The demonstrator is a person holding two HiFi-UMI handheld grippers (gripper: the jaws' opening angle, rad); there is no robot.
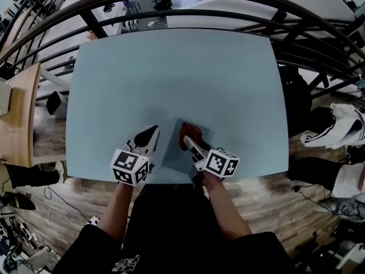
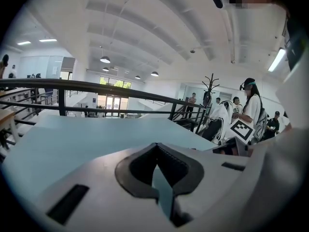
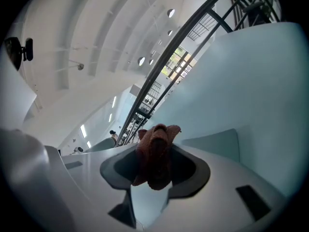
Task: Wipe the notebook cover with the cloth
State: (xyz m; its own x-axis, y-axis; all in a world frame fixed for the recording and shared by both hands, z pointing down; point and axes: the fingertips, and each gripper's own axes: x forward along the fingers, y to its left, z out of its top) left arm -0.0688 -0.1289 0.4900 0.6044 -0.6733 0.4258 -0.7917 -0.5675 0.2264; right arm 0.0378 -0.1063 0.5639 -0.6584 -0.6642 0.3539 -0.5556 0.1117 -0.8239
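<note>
Head view: right gripper (image 1: 186, 140) grasps cloth (image 1: 193, 131) over notebook (image 1: 173, 160) at 6 o'clock; left gripper (image 1: 150, 135) clenched, empty. Likely wiping: press, sweep next.

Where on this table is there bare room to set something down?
Bare: all the table beyond the notebook to its far edge, plus both near corners. Crowded: near edge's middle, holding notebook, left gripper, right gripper with cloth.

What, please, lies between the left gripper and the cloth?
The head view shows only bare notebook cover and a sliver of table before the cloth.
</note>
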